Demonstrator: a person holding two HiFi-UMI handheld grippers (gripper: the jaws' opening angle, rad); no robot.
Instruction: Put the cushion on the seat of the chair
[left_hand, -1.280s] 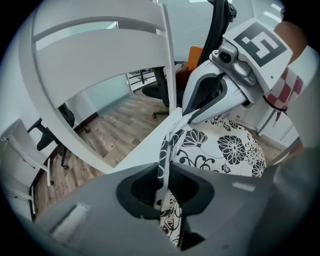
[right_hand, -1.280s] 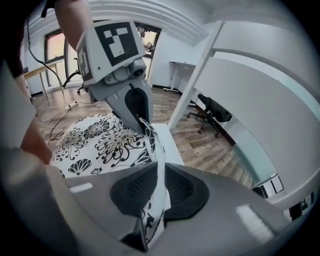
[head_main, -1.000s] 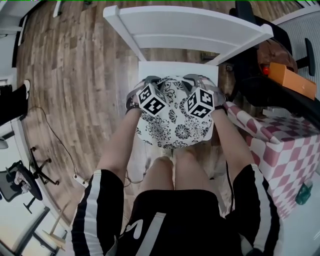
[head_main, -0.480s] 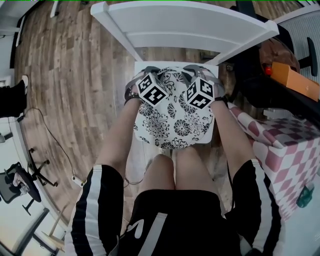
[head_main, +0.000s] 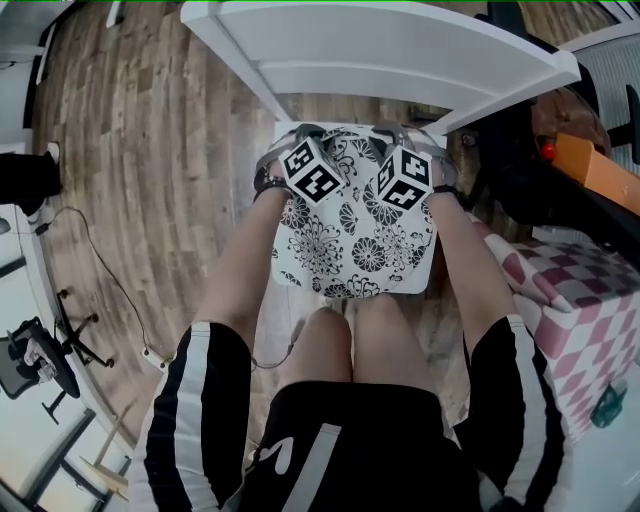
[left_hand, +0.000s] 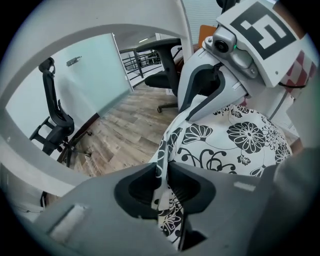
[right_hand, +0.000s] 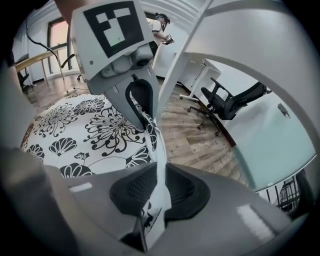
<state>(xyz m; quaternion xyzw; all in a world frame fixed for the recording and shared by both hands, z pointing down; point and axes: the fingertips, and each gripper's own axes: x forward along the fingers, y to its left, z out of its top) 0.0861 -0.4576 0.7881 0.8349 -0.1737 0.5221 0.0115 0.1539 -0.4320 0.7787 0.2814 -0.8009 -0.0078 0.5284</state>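
Cushion (head_main: 352, 245) lower onto white chair (head_main: 400, 45), checkered cloth (head_main: 570, 300) alongside

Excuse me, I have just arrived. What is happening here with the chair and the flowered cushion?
A person holds a claw in each hand and is setting a flowered cushion on the seat of a white chair. The left claw and the right claw each have the cushion's far edge between their jaws. The cushion covers the seat, and the left claw's jaws are opening.
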